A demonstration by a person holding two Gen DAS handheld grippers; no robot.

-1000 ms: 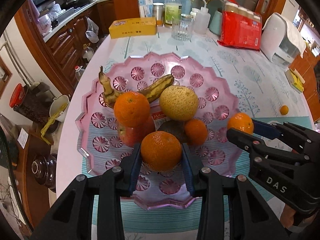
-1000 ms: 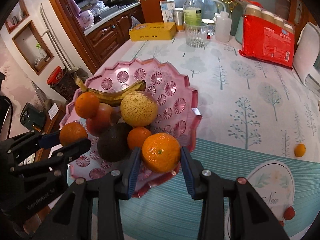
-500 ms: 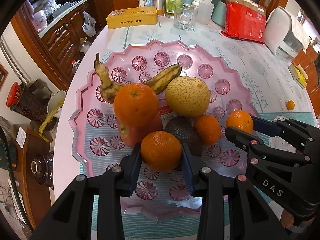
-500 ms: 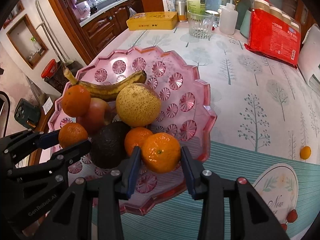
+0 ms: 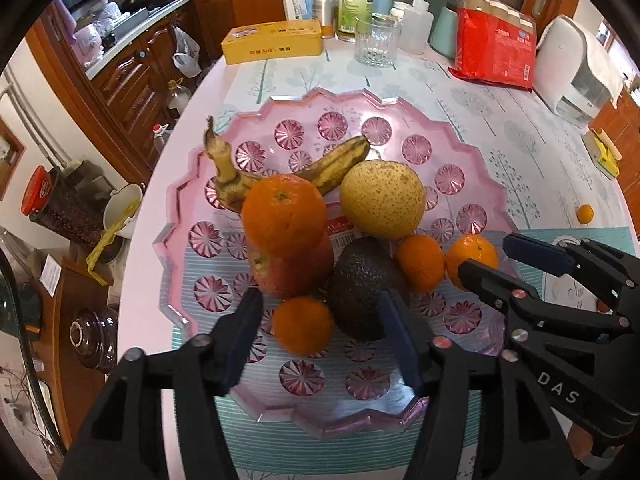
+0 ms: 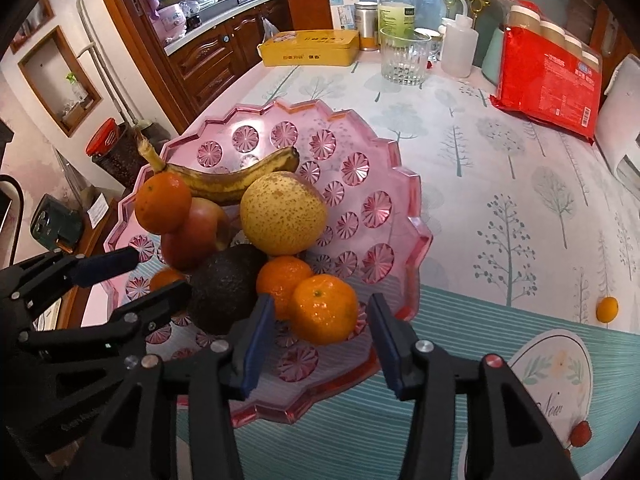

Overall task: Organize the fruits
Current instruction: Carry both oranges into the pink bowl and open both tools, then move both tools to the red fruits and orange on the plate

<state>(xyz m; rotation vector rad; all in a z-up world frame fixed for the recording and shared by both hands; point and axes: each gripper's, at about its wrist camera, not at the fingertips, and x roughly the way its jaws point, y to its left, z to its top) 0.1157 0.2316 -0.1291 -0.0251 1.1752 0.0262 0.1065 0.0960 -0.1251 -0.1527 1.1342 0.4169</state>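
Observation:
A pink faceted plate (image 5: 400, 100) holds a banana (image 5: 332, 164), a speckled pear (image 5: 382, 200), an orange (image 5: 284, 212) resting on a red apple (image 5: 292, 268), a dark avocado (image 5: 360, 284) and several tangerines. My left gripper (image 5: 320, 332) is opening around a tangerine (image 5: 303, 324) that lies on the plate, with both pads clear of it. My right gripper (image 6: 320, 328) is also opening, and its tangerine (image 6: 324, 308) rests on the plate (image 6: 412, 208) untouched between the jaws. Each gripper also shows from the side in the other's view.
A small orange fruit (image 6: 607, 309) lies alone on the tablecloth to the right. At the table's back stand a yellow tin (image 5: 272, 42), a glass (image 5: 376, 44), bottles, a red package (image 5: 496, 52) and a white appliance (image 5: 576, 68). The table edge falls away just left of the plate.
Both grippers went from shut on a tangerine to open. The two tangerines now lie on the plate's near part. The plate looms larger in both views.

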